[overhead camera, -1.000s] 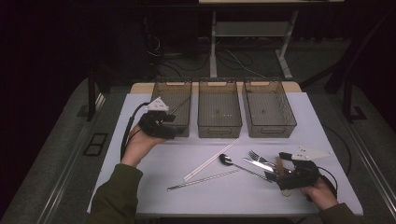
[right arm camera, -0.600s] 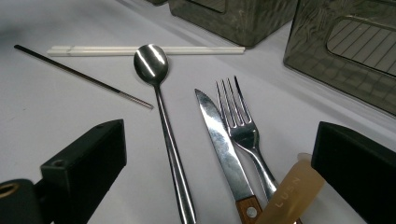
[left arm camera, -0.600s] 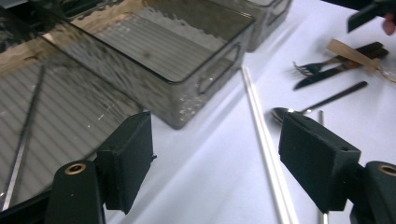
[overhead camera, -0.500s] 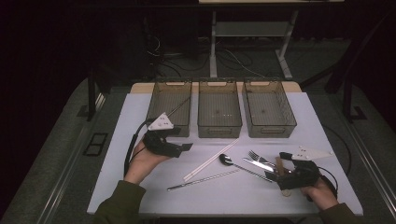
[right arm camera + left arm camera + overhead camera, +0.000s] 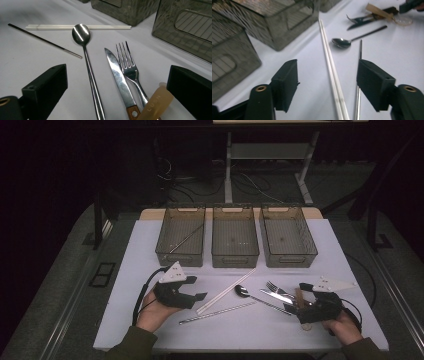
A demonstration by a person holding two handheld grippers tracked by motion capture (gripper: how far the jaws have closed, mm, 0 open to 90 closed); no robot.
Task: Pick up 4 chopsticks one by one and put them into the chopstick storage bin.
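Chopsticks (image 5: pixel 332 67) lie on the bench between my left tool's (image 5: pixel 199 299) open jaws, untouched; those jaws have just been closing. My right tool (image 5: pixel 291 306) gapes empty over knife (image 5: pixel 117 75) and fork (image 5: pixel 128 66).

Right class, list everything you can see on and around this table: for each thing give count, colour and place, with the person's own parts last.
Table: one, white, under everything.
Bins: three, smoky clear, row at the far edge.
Metal chopstick in bin: one, silver, left bin.
White chopsticks: one pair, front of the middle bin.
Metal chopstick: one, silver, near the white pair.
Spoon: one, silver, centre.
Fork: one, silver, right.
Knife: one, silver, beside the fork.
Left hand-held gripper: one, black, open over the white chopsticks, jaws just closing a little.
Right hand-held gripper: one, black, open by the knife.
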